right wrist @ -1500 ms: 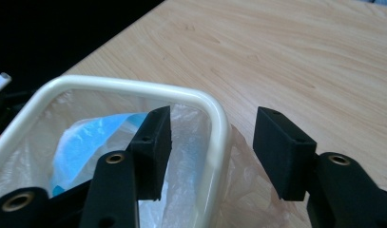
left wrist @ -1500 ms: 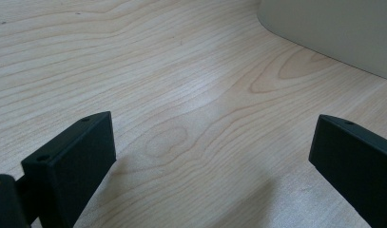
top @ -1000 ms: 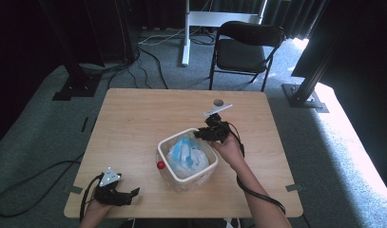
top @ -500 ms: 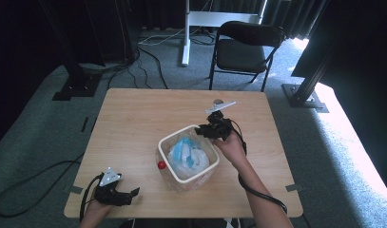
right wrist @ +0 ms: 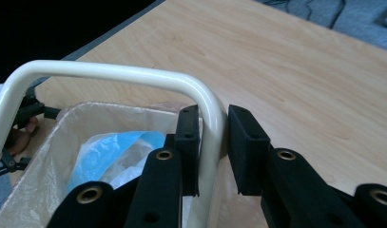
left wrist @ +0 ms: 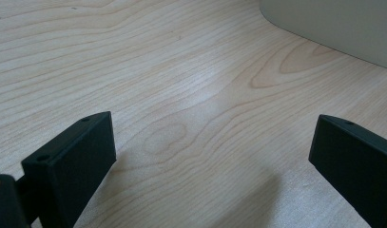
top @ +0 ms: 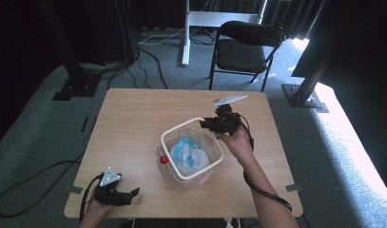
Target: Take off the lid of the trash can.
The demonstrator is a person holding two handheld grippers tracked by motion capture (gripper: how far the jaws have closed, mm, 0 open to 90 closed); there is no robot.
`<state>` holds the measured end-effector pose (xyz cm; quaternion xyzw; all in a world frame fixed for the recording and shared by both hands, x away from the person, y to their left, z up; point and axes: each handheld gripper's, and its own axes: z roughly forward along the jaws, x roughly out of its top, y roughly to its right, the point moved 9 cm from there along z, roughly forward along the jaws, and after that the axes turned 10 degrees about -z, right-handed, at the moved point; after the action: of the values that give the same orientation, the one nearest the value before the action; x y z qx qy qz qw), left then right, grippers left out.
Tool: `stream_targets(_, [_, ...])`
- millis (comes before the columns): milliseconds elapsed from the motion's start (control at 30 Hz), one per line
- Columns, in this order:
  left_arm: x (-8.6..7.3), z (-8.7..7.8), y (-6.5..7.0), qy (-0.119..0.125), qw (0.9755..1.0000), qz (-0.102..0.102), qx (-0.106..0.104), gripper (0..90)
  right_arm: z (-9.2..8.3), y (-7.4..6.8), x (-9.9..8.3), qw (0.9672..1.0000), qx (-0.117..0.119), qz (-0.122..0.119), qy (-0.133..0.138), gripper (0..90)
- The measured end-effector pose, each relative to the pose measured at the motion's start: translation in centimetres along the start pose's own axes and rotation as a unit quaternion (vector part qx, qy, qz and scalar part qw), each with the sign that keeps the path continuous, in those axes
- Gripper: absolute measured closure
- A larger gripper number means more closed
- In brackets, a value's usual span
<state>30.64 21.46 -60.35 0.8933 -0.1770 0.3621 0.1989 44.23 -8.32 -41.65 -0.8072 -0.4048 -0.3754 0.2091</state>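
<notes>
A clear bin (top: pixel 193 179) lined with a thin bag stands at the table's middle, with blue and white plastic (top: pixel 185 151) crumpled inside. A white ring frame (top: pixel 181 129) sits tilted over its top, the far right side raised. My right gripper (top: pixel 211 124) is shut on that raised side. In the right gripper view the pads of the right gripper (right wrist: pixel 214 118) clamp the white ring (right wrist: pixel 110 72) from both sides, above the blue plastic (right wrist: pixel 110 145). My left gripper (top: pixel 133 192) rests open at the front left corner, its jaws (left wrist: pixel 215 137) wide apart over bare wood.
A small red ball (top: pixel 163 159) sits against the bin's left side. A flat white object (top: pixel 230 100) lies near the table's far edge. Beyond the wooden table (top: pixel 134 123) stand a black folding chair (top: pixel 248 47) and floor cables.
My right gripper has risen with the white ring, whose far right side now stands higher above the bin. The left gripper has not moved.
</notes>
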Motion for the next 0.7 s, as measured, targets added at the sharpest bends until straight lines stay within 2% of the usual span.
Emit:
stream_targets(200, [0.0,0.0,0.0,0.000,1.0000,0.000,0.000,1.7,-1.9,1.7,-0.2,0.9997,-0.021,0.016,0.003,75.0])
stream_targets(433, [0.0,0.0,0.0,-0.001,1.0000,-0.002,-0.001,1.7,-3.8,4.4,-1.6,0.9980,-0.047,0.044,0.001,75.0])
stream_targets(700, [0.0,0.0,0.0,-0.001,1.0000,-0.002,-0.001,1.7,-6.2,7.7,-4.0,0.9934,-0.075,0.087,0.006,75.0])
